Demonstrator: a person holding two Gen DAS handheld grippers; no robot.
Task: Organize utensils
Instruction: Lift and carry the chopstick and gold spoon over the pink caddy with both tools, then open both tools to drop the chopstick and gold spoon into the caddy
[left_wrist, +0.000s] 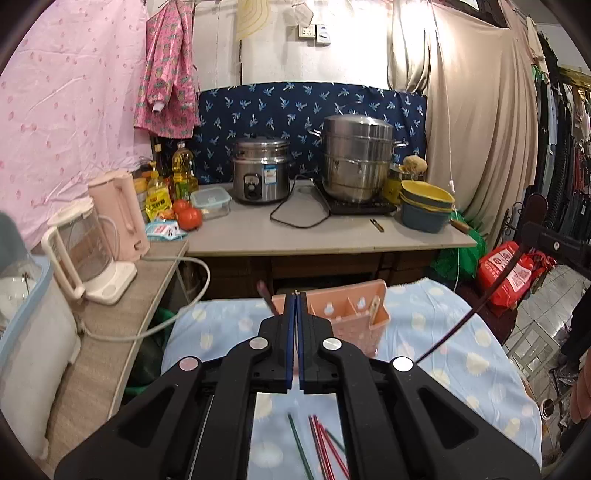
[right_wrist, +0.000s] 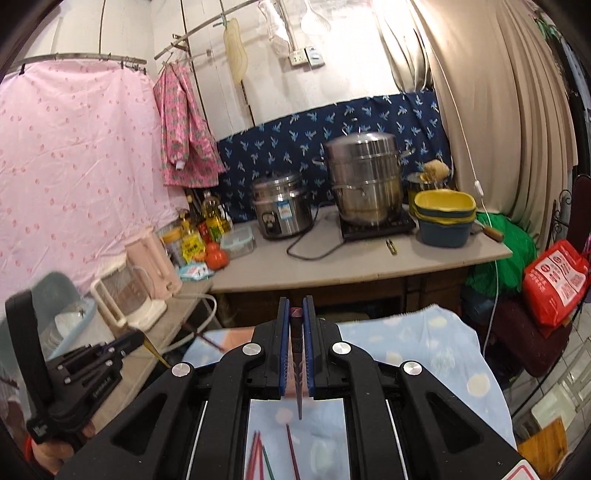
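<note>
My left gripper (left_wrist: 296, 295) is shut, with only a small pale end showing between its tips. In the right wrist view, a thin gold-brown chopstick (right_wrist: 157, 352) juts down from the left gripper (right_wrist: 135, 338). My right gripper (right_wrist: 296, 301) is shut on a dark chopstick (right_wrist: 298, 369) that hangs point-down between the blue pads. From the left wrist, that chopstick (left_wrist: 469, 314) slants down from the right gripper (left_wrist: 528, 238). A pink divided utensil holder (left_wrist: 354, 310) stands on the blue spotted cloth, just beyond my left fingers. A dark red stick (left_wrist: 267, 297) leans at its left side. Several loose chopsticks (left_wrist: 321, 443) lie below.
A counter (left_wrist: 332, 236) beyond the cloth-covered table carries a rice cooker (left_wrist: 260, 173), a steel steamer pot (left_wrist: 356, 158), stacked bowls (left_wrist: 426, 205), tomatoes and bottles. Two kettles (left_wrist: 92, 243) stand on a side shelf at left. A red bag (left_wrist: 506, 273) sits on the floor at right.
</note>
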